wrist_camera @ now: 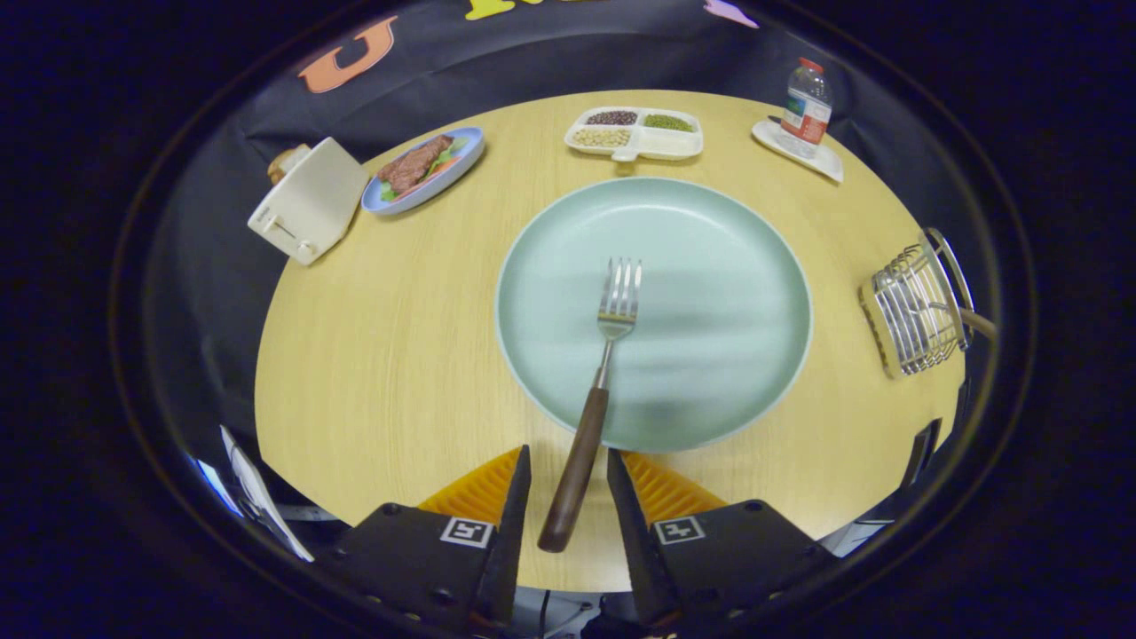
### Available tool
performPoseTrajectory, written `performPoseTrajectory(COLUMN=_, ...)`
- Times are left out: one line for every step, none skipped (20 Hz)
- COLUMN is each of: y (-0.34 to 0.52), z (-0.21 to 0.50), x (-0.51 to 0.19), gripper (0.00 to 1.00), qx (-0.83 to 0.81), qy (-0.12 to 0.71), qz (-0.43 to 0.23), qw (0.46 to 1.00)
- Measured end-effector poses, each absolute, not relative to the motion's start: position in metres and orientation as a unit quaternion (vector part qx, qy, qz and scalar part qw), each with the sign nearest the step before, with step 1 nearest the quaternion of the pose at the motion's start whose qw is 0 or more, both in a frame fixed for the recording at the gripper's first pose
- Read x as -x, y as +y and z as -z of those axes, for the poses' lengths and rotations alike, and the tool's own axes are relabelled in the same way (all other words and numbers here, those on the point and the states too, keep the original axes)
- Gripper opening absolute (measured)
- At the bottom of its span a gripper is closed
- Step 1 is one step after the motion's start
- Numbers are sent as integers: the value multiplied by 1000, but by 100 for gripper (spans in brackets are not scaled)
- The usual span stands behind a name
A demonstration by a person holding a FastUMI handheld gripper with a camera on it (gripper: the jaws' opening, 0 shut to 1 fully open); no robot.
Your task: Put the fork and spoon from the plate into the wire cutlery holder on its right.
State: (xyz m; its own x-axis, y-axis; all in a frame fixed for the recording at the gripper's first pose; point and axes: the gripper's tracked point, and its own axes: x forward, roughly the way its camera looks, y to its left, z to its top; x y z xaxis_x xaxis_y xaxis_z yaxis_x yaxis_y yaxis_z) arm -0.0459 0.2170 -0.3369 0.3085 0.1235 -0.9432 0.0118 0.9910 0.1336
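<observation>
A fork with a dark brown handle lies with its tines on the pale green plate at the middle of the round wooden table. Its handle crosses the plate's near rim and runs back between my fingers. My gripper is open, with a gap showing on each side of the handle. The wire cutlery holder stands to the right of the plate, near the table's edge. A brown handle end pokes out of its top.
Beyond the plate sit a white divided tray of beans, a blue plate with meat, a white toaster at the far left, and a bottle on a small white dish at the far right.
</observation>
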Motion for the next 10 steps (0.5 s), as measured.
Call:
performPoseTrajectory(y=211, z=335, x=46, gripper=36, qx=-53, qy=588, qz=-20, qw=807)
performPoseTrajectory(y=209, z=335, x=42, gripper=21, qx=-45, qy=587, qz=-14, qw=808)
performPoseTrajectory(y=207, z=332, x=47, gripper=21, qx=-47, qy=588, qz=-16, qw=807)
performPoseTrajectory(y=207, z=333, x=44, gripper=8, qx=-46, qy=589, qz=-18, qw=807)
performPoseTrajectory(y=206, z=333, x=45, gripper=8, qx=-40, qy=588, qz=-20, qw=808)
performPoseTrajectory(y=206, z=333, x=44, gripper=8, qx=-36, qy=585, qz=-24, qw=810)
performPoseTrajectory(y=206, z=330, x=45, gripper=8, qx=-39, qy=585, qz=-26, qw=810)
performPoseTrajectory(y=207, z=325, x=45, gripper=1, qx=-39, qy=585, qz=-28, qw=810)
performPoseTrajectory(y=206, z=327, x=46, gripper=0, qx=-39, qy=583, qz=-31, qw=811)
performPoseTrajectory(y=205, z=324, x=45, gripper=0, qx=-38, qy=581, qz=-33, qw=812)
